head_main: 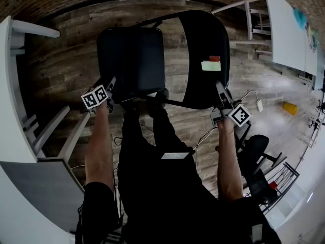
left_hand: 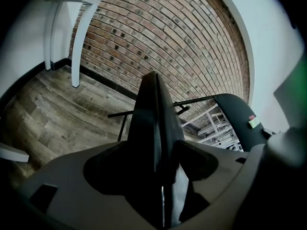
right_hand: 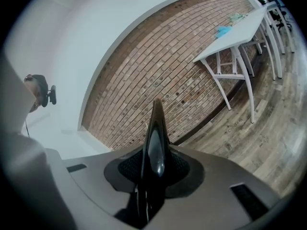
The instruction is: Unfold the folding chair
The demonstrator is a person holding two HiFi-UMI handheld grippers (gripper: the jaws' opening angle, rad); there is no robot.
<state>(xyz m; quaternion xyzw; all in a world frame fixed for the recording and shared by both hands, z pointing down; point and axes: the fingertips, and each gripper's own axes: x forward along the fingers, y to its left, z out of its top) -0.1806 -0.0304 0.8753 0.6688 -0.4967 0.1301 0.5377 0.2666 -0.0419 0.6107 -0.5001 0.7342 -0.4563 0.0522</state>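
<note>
Right tongs (head_main: 220,89) pinch the chair backrest (head_main: 203,39); left tongs (head_main: 111,84) gape around its seat (head_main: 131,60).

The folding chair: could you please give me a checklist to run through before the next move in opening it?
1. Right tongs closed on the backrest edge: ok.
2. Left tongs gripping the seat: not ok; the seat edge sits between them, but a gap shows on one side.
3. Seat swung away from the backrest: ok; they lie apart in the head view.
4. Frame locked fully open: cannot tell; it is mostly hidden behind the seat.
5. Shoes clear of the frame: cannot tell; they sit close by the seat's near edge.
</note>
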